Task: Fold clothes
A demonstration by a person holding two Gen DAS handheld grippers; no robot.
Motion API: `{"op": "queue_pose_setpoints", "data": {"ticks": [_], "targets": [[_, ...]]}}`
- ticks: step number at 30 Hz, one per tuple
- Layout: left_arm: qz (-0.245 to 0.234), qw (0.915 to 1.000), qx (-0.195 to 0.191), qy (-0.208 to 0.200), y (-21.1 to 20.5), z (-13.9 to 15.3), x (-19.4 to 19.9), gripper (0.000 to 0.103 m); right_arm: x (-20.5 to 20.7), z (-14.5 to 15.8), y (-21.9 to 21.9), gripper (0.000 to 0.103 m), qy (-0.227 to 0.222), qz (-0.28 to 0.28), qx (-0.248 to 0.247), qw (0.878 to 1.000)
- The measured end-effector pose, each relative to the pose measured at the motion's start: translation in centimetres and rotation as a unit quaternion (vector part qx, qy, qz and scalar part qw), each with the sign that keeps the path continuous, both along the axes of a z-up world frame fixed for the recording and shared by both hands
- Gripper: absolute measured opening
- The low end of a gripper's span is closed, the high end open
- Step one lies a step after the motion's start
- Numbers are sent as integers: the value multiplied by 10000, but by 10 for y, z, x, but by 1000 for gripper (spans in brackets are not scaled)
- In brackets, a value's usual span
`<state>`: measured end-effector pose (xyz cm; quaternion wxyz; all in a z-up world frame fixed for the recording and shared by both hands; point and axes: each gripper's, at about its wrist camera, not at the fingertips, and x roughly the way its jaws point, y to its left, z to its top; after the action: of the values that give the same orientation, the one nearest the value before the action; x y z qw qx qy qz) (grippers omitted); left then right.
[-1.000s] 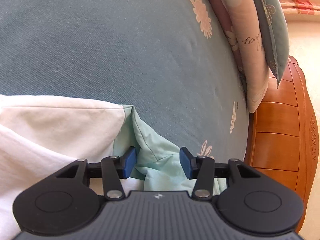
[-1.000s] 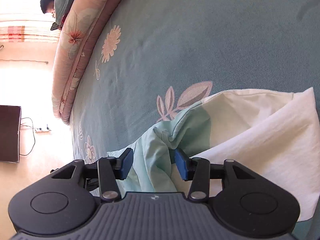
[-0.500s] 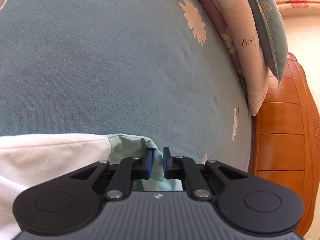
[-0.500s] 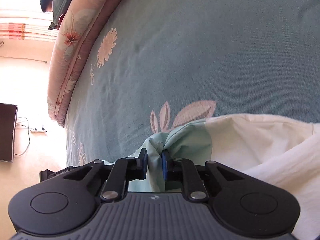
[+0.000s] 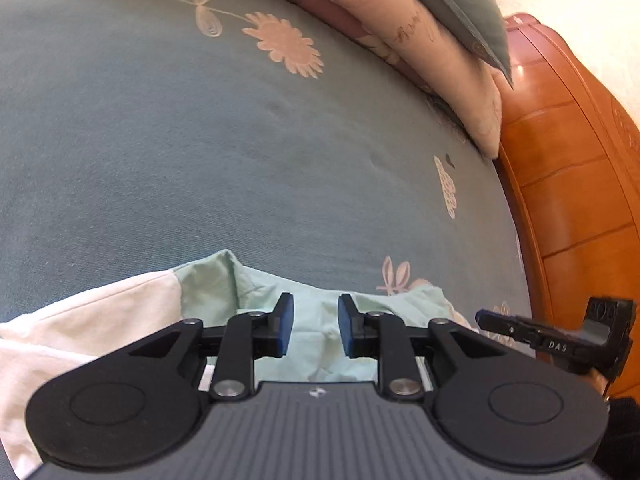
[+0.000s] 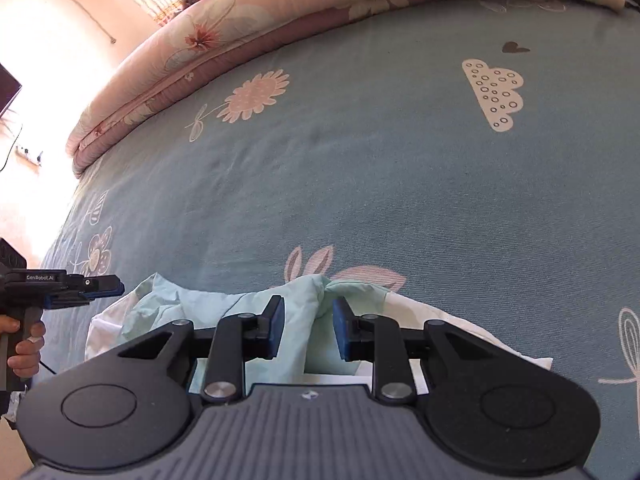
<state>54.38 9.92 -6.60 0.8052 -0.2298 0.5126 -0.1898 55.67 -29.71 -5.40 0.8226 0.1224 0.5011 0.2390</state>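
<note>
Mint-and-white garment [image 5: 208, 300], teal floral bedsheet [image 5: 160, 140], orange headboard [image 5: 572, 168]

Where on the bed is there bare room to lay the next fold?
The bedspread lies bare from the garment to the quilt roll by the headboard. It is crowded only near the cameras, where left gripper and right gripper stand open over the cloth.

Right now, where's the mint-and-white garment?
In both wrist views, the garment lies on the blue floral bedsheet at the near edge, directly ahead of both open grippers, far from the rolled quilt.
</note>
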Motion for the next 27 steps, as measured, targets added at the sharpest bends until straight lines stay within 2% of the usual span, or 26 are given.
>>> {"op": "queue_pose_setpoints", "data": {"ticks": [1, 3, 5, 9, 10, 11, 12, 13, 14, 17, 20, 24, 27], "targets": [[-378, 9987, 319, -138, -17, 7, -8, 32, -7, 4, 10, 30, -70, 257, -124, 9996], [-1019, 9908, 802, -387, -48, 14, -30, 33, -26, 8, 31, 30, -185, 856, -447, 9951], [-1606, 9772, 1242, -621, -75, 18, -58, 33, -41, 4, 50, 30, -227, 1254, -708, 9893], [-2375, 9525, 1722, -821, -99, 13, -115, 36, -78, 4, 65, 31, -328, 1727, -853, 9807], [-2625, 9431, 1841, -884, -105, 9, -128, 43, -85, 1, 67, 33, -335, 1799, -890, 9791], [-2736, 9357, 2023, -931, -108, 1, -137, 44, -88, -6, 69, 39, -316, 1817, -945, 9783], [-2840, 9280, 2205, -976, -111, -8, -145, 44, -92, -13, 70, 40, -297, 1835, -1000, 9775], [-2845, 9263, 2309, -879, -112, -20, -145, 44, -96, -21, 72, 40, -278, 1853, -1055, 9766], [-2754, 9297, 2334, -724, -109, -31, -144, 44, -99, -28, 73, 40, -258, 1871, -1110, 9757], [-2559, 9413, 2117, -599, -98, -45, -139, 45, -108, -48, 77, 40, -216, 1913, -1235, 9735], [-2471, 9465, 2025, -450, -89, -38, -143, 45, -110, -41, 75, 40, -157, 1866, -1256, 9743], [-2472, 9444, 2131, -393, -83, -12, -147, 45, -118, -20, 61, 40, -33, 1739, -1444, 9741], [-2457, 9414, 2064, -1039, -80, 18, -136, 47, -116, 7, 56, 41, -335, 1738, -1528, 9723]]}}
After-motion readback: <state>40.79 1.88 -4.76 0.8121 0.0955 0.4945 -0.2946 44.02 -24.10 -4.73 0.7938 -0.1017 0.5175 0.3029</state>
